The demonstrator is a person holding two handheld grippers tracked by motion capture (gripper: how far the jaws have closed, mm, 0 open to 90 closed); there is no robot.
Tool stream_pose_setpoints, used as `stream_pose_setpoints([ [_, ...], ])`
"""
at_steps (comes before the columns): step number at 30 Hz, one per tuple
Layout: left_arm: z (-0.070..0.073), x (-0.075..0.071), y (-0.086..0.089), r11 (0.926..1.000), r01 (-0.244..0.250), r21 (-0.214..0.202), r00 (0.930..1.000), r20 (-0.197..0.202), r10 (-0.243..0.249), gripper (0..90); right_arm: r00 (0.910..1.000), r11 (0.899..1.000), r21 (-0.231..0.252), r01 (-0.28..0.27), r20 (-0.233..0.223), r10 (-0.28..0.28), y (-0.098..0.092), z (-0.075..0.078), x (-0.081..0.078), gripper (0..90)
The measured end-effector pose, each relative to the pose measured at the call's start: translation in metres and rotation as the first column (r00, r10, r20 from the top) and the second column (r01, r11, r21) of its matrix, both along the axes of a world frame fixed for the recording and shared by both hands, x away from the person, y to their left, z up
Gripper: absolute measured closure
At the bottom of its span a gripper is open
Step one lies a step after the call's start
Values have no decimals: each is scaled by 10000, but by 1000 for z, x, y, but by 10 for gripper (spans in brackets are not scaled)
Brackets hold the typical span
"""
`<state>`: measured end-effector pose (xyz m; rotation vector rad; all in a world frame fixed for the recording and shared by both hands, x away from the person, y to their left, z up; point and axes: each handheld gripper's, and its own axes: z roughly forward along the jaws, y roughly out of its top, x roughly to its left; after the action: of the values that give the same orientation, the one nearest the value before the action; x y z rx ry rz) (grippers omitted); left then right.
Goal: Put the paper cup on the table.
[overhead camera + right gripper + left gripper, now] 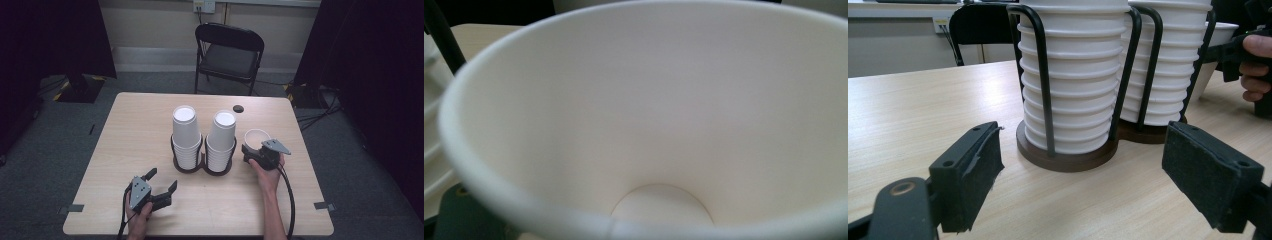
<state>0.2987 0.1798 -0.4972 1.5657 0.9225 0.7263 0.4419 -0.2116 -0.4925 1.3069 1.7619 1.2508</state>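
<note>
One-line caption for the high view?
Right gripper at a single upright white cup beside two racked cup stacks; left gripper open.

Wooden table [135, 135], cup holder [202, 167], loose cup [256, 140]

In the right gripper view the loose paper cup [659, 115] sits so close that its rim runs off the top, right and bottom edges, and it covers the jaws, so I can't say if they're pinching it. The left gripper view cuts off the tops of both cup stacks [1073, 75]. The dark round spot [238, 108] on the worktop [135, 135]? Too small, maybe a cable hole.
</note>
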Motion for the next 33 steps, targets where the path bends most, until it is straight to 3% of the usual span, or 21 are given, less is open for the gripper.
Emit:
stream_pose_setpoints([
  [12,0,0,0,10000,-18,14,10000,6,18,159,9967,9997,-233,8,-817,-27,-2,1,-3,132],
  [17,0,0,0,10000,-11,-30,10000,8,11,159,9899,9994,-333,-11,-1414,-36,-4,-2,-5,135],
  [19,0,0,0,10000,-5,-6,10000,5,5,159,9921,9997,-237,49,-1253,-79,-5,-2,-8,136],
  [33,0,0,-1,9999,-106,42,9999,-34,106,160,9917,9998,-31,205,-1267,-207,-12,1,-36,135],
])
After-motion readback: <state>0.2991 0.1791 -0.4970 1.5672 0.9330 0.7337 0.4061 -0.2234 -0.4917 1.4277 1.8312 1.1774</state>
